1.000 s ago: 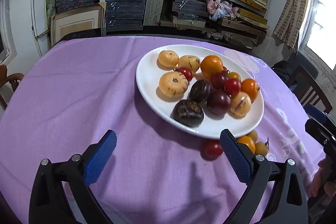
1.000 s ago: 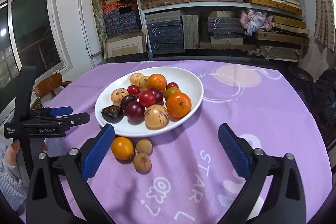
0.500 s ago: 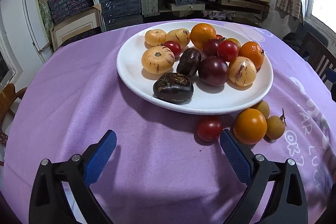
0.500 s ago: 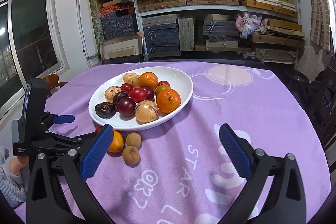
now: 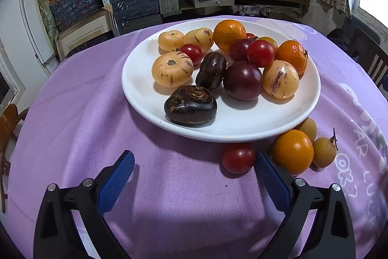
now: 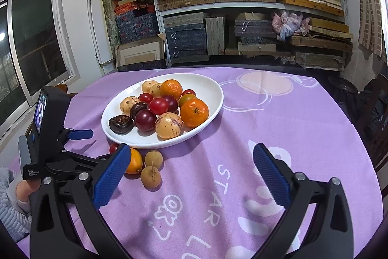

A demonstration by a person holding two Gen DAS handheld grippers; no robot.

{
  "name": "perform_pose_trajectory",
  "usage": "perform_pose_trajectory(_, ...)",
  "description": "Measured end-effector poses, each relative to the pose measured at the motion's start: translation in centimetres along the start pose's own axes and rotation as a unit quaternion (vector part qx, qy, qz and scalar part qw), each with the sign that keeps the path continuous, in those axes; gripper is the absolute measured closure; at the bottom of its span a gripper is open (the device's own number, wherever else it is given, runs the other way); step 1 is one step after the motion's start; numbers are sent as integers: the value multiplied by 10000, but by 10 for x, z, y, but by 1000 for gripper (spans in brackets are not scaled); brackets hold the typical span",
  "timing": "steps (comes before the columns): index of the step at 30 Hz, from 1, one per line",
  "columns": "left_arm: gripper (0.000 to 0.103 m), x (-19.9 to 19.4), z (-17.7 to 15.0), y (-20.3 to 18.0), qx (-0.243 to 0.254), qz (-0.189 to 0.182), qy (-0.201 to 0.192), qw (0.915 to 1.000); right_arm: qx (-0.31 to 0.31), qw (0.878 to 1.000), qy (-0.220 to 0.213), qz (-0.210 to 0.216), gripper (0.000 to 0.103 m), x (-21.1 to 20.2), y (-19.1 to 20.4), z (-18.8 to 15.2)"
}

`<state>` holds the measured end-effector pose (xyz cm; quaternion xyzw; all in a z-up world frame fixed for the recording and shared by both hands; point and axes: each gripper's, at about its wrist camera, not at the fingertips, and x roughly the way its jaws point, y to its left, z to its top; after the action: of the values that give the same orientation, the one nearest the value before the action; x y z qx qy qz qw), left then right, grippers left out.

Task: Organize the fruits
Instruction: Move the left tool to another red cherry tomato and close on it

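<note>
A white plate (image 5: 145, 98) (image 6: 213, 91) on the purple cloth holds several fruits: oranges, red tomatoes, dark plums, speckled yellow fruits and a dark brown one (image 5: 190, 105). On the cloth in front of it lie a red tomato (image 5: 238, 157), an orange fruit (image 5: 292, 151) (image 6: 134, 161) and two brown longans (image 5: 324, 151) (image 6: 150, 177). My left gripper (image 5: 194, 168) is open, low over the cloth, its right finger (image 5: 270, 180) between the tomato and the orange fruit. My right gripper (image 6: 189, 160) hangs open above the cloth, its left finger in front of the orange fruit.
The round table's purple cloth (image 6: 278, 125) carries white printed letters on the near right. Shelves stacked with boxes (image 6: 218, 4) fill the wall behind. Wooden chairs stand at the table's left (image 5: 7, 125) and right (image 5: 368, 57). A hand and grey sleeve (image 6: 9, 200) hold the left gripper.
My left gripper has moved forward and down toward the loose fruits, which now loom larger, with the red tomato by its right finger. My right gripper drew slightly nearer; both stayed open.
</note>
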<state>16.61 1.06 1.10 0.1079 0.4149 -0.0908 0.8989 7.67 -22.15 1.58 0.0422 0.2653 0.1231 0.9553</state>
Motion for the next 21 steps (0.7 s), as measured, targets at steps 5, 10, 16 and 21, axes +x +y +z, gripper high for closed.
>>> perform_pose_trajectory(5,3,4,2,2,-21,186,22,9998,-12,10000,61,-3,4,3,1,-2)
perform_pose_trajectory(10,3,4,1,15,-198,313,35,9993,-26,9999,97,9,4,6,2,-3)
perform_pose_trajectory(16,3,-1,-5,29,-274,482,-2,9985,-42,9999,117,21,4,7,4,-4)
perform_pose_trajectory(21,4,-13,-11,32,-270,286,-206,9990,-72,9999,132,33,4,9,6,-4)
